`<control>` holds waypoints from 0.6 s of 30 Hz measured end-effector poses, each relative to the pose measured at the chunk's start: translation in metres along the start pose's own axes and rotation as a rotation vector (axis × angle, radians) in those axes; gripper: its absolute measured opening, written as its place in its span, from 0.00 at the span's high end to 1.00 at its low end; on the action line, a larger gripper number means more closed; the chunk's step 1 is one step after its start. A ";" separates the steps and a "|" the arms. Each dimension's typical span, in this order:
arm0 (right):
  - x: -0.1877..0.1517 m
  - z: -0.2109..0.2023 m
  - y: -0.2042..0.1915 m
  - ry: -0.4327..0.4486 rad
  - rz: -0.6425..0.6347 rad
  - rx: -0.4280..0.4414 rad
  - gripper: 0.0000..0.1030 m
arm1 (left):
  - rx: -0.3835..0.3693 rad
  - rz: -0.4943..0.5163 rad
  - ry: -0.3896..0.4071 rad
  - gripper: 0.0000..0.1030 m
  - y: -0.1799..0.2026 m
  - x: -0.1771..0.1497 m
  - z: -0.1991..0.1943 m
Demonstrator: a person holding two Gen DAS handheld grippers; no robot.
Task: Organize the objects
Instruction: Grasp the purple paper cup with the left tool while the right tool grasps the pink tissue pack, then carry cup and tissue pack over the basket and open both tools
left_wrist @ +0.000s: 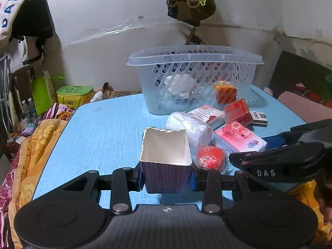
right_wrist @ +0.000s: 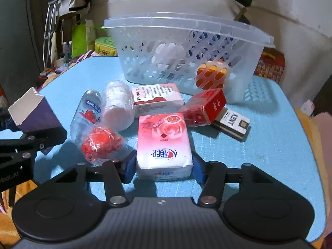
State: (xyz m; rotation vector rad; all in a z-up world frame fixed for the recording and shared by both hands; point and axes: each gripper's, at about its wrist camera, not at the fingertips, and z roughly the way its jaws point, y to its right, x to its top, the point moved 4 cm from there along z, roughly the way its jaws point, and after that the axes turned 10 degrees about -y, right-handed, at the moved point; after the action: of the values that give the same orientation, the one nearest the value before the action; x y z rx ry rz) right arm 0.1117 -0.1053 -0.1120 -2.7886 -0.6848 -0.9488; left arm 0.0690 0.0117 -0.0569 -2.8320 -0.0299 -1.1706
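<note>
Left gripper [left_wrist: 167, 181] clamps the open purple carton [left_wrist: 166, 166] above the table's near edge; right gripper [right_wrist: 164, 169] brackets the pink tissue pack [right_wrist: 164, 143], pads touching, grip uncertain. Risk: lifting could nudge the red-capped bottle [right_wrist: 93, 128] beside it, short of the basket [right_wrist: 186, 27].

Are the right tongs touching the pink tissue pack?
Cannot tell. In the right wrist view the right tongs bracket the pink tissue pack, but contact at the blue pads is unclear.

A light blue textured tabletop [left_wrist: 103, 137] sits before a stained white wall [left_wrist: 93, 41]. Left of it stand a green-lidded yellow tin [left_wrist: 74, 96] and a lime-green paper bag [left_wrist: 42, 93].
</note>
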 end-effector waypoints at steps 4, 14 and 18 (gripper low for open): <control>-0.001 -0.025 0.010 0.076 0.023 0.001 0.45 | -0.002 0.011 0.027 0.59 0.001 0.000 -0.008; -0.014 -0.055 0.060 0.165 0.131 -0.024 0.45 | -0.008 -0.016 0.059 0.59 0.008 0.009 -0.019; -0.020 -0.059 0.077 0.168 0.201 0.014 0.45 | -0.025 -0.067 0.039 0.59 0.018 0.014 -0.019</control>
State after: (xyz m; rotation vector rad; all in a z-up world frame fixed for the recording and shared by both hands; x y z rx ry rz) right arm 0.0997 -0.1961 -0.0743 -2.6622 -0.3793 -1.1144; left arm 0.0662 -0.0082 -0.0352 -2.8493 -0.1098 -1.2484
